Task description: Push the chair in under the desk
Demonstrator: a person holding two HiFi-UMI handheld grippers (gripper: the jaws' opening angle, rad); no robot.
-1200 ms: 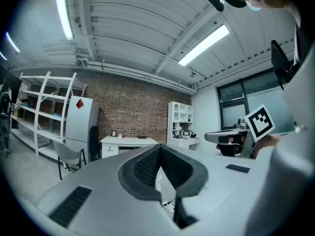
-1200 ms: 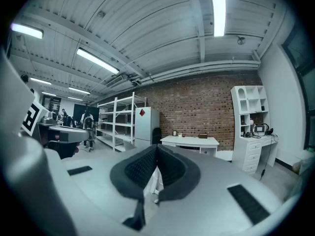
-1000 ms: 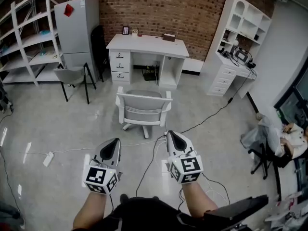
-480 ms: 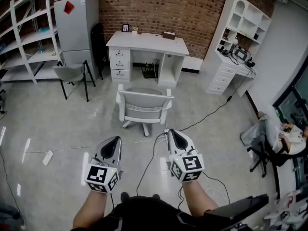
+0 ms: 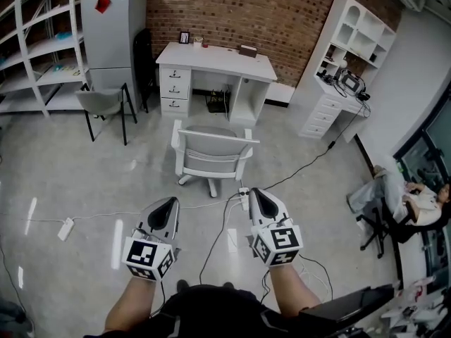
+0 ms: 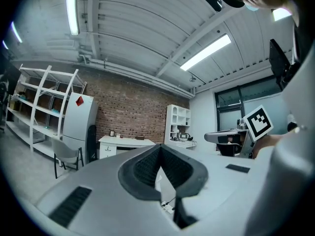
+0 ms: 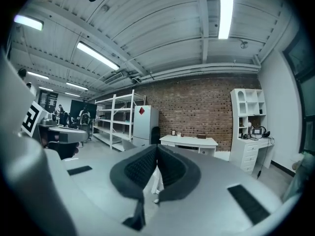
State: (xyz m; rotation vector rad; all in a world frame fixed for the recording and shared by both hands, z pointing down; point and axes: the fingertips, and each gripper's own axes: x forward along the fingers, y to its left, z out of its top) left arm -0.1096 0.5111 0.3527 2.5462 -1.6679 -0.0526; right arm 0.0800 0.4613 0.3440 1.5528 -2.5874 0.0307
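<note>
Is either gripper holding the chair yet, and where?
No. The left gripper and right gripper are both shut on nothing, short of the office chair.

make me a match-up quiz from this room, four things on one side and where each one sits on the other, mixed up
1 white armchair on a wheeled base
2 tall grey fridge
3 grey chair with black legs
4 white hutch with open shelves

a by the right-hand wall
b just in front of the fridge
c at the brick wall, left of the white desk with drawers
d out on the floor before the desk

Pairs: 1-d, 2-c, 3-b, 4-a
</note>
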